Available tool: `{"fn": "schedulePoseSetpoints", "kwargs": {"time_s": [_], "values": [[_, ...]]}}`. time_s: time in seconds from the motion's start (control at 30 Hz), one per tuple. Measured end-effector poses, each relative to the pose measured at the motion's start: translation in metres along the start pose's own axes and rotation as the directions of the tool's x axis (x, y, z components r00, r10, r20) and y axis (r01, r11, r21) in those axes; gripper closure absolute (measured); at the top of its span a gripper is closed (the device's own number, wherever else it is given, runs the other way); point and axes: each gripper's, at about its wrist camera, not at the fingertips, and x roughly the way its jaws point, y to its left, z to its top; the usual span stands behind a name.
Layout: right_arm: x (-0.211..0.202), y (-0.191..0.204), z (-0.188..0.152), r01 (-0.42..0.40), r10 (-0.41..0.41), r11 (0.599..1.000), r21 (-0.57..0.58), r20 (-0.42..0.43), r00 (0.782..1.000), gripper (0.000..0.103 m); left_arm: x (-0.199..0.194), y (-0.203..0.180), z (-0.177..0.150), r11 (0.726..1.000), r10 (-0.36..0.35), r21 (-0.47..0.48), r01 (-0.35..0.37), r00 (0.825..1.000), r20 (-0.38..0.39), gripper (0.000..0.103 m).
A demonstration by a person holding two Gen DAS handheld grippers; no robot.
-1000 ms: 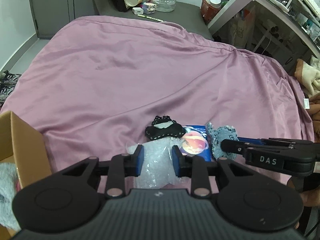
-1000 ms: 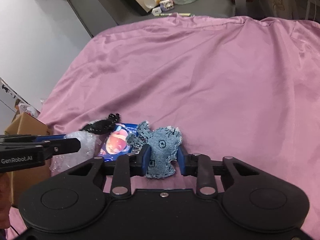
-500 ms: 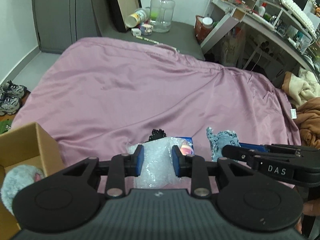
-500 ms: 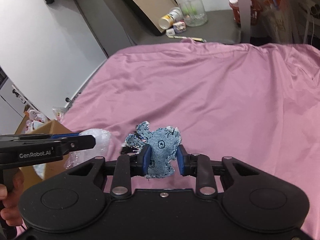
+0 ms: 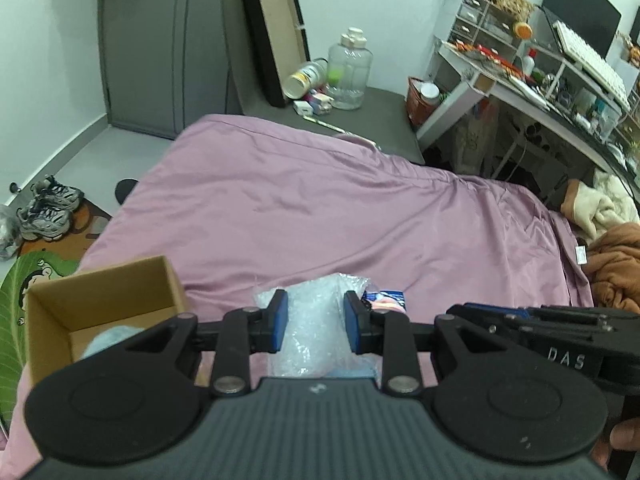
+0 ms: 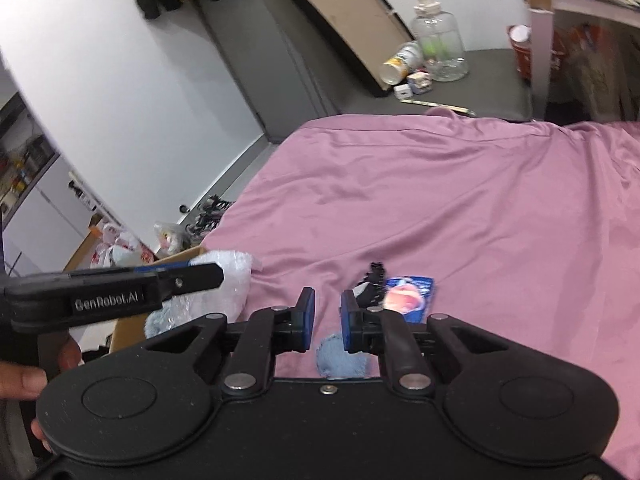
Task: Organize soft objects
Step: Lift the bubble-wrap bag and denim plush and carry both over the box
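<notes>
My left gripper (image 5: 314, 322) is shut on a wad of clear bubble wrap (image 5: 316, 332) and holds it above the pink bedspread (image 5: 320, 208), to the right of an open cardboard box (image 5: 100, 300). The bubble wrap also shows in the right wrist view (image 6: 224, 280). My right gripper (image 6: 327, 320) has a narrow gap between its pads; the denim patch (image 6: 340, 360) sits low behind them, so its grip is unclear. A black lace piece (image 6: 370, 284) and a blue printed packet (image 6: 408, 292) lie on the bed ahead.
A grey fluffy item (image 5: 108, 340) lies inside the box. Sneakers (image 5: 48, 208) are on the floor at left. A low grey bench (image 5: 360, 112) with a plastic jug stands beyond the bed. Blankets (image 5: 612, 248) are piled at the right, under a cluttered desk.
Both grippers have risen and pulled back from the bed, carrying their items. The denim patch has dropped low between the right pads. The box has come further into the left view.
</notes>
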Motion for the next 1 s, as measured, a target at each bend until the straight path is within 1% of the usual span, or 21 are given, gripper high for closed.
{"fn": "schedulePoseSetpoints", "kwargs": {"time_s": [0.07, 0.2, 0.3, 0.37, 0.5, 0.57, 0.63, 0.83, 1.0], "values": [[0.001, 0.009, -0.003, -0.005, 0.005, 1.0, -0.016, -0.004, 1.0, 0.092, -0.006, 0.007, -0.003, 1.0, 0.008, -0.008, -0.008, 1.0, 0.004, 0.075], [0.008, 0.016, -0.013, 0.002, -0.002, 1.0, -0.015, -0.016, 1.0, 0.092, -0.018, 0.02, -0.009, 1.0, 0.012, -0.006, -0.012, 1.0, 0.012, 0.075], [0.017, 0.015, -0.025, 0.018, -0.018, 1.0, 0.013, -0.058, 0.998, 0.086, -0.027, 0.03, -0.011, 1.0, 0.01, -0.012, -0.01, 1.0, 0.026, 0.075], [0.022, 0.015, -0.036, 0.027, -0.026, 1.0, 0.015, -0.077, 0.997, 0.078, -0.03, 0.034, -0.012, 1.0, 0.012, -0.014, -0.011, 0.999, 0.03, 0.075], [0.035, 0.015, -0.051, 0.052, -0.05, 0.999, 0.011, -0.123, 0.991, 0.067, -0.034, 0.044, -0.01, 1.0, 0.022, -0.011, -0.021, 0.999, 0.033, 0.075], [0.042, 0.014, -0.056, 0.062, -0.06, 0.998, 0.014, -0.133, 0.989, 0.055, -0.035, 0.049, -0.01, 0.999, 0.03, -0.014, -0.029, 0.999, 0.037, 0.075], [0.049, 0.014, -0.059, 0.068, -0.066, 0.998, 0.007, -0.141, 0.988, 0.052, -0.036, 0.056, -0.009, 0.999, 0.039, -0.016, -0.038, 0.998, 0.04, 0.075], [0.077, 0.014, -0.061, 0.089, -0.09, 0.996, -0.014, -0.166, 0.982, 0.039, -0.034, 0.079, -0.009, 0.997, 0.072, -0.03, -0.071, 0.997, 0.033, 0.075], [0.099, 0.013, -0.061, 0.103, -0.104, 0.995, -0.016, -0.193, 0.976, 0.037, -0.029, 0.105, -0.004, 0.992, 0.114, -0.052, -0.112, 0.993, 0.025, 0.075]]}}
